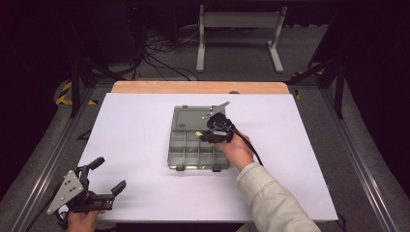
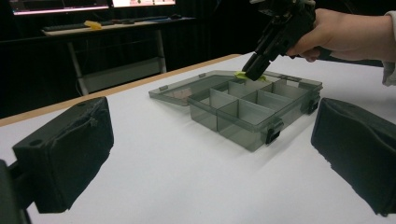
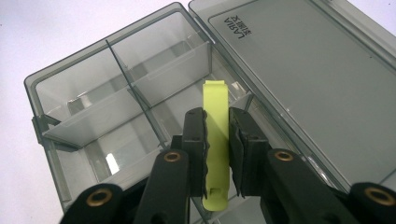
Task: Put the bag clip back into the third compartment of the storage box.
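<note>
A smoky clear compartment box (image 1: 186,153) (image 2: 243,114) (image 3: 116,88) lies open at the middle of the white table, its lid (image 1: 188,117) (image 3: 299,88) flat on the far side. My right gripper (image 1: 202,134) (image 2: 254,72) (image 3: 217,135) hovers over the box's rear compartments, shut on a flat yellow-green clip (image 1: 198,133) (image 2: 243,74) (image 3: 215,140) that stands between its pads. My left gripper (image 1: 107,175) rests at the table's near left corner, open, with nothing between its black pads (image 2: 70,149).
The white tabletop (image 1: 135,135) has bare room left and right of the box. A wooden strip (image 1: 198,87) edges the far side. Beyond it stand a white frame (image 1: 239,34) and floor cables (image 1: 159,53).
</note>
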Demonstrator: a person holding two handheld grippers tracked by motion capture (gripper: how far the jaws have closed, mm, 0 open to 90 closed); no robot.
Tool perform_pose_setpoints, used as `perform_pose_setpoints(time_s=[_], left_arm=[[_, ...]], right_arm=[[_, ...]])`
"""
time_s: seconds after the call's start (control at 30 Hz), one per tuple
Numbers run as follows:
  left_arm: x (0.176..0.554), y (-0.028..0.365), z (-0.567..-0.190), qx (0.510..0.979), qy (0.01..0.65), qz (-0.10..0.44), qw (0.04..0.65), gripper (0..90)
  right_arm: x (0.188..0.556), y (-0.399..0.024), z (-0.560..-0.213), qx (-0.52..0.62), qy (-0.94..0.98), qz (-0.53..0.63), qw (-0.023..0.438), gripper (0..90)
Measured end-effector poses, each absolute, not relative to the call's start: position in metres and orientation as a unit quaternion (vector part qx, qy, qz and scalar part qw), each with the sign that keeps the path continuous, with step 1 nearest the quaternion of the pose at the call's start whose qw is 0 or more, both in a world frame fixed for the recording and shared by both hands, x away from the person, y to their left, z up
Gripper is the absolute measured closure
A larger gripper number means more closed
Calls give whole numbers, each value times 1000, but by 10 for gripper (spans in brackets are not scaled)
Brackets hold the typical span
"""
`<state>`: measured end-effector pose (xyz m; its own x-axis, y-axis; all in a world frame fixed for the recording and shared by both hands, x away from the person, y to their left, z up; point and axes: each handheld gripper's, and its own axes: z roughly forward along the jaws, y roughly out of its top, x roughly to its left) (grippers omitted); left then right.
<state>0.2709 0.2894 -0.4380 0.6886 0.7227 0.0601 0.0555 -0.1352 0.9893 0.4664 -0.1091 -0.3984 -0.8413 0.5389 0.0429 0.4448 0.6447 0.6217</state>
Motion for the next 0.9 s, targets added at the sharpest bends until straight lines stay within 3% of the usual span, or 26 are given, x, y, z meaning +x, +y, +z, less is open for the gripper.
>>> perform_pose_setpoints(time_s=[0.9], left_arm=[[271,290,-438,700,277,280,595,0]], right_arm=[[469,-116,-406,304,900,307,64,778]])
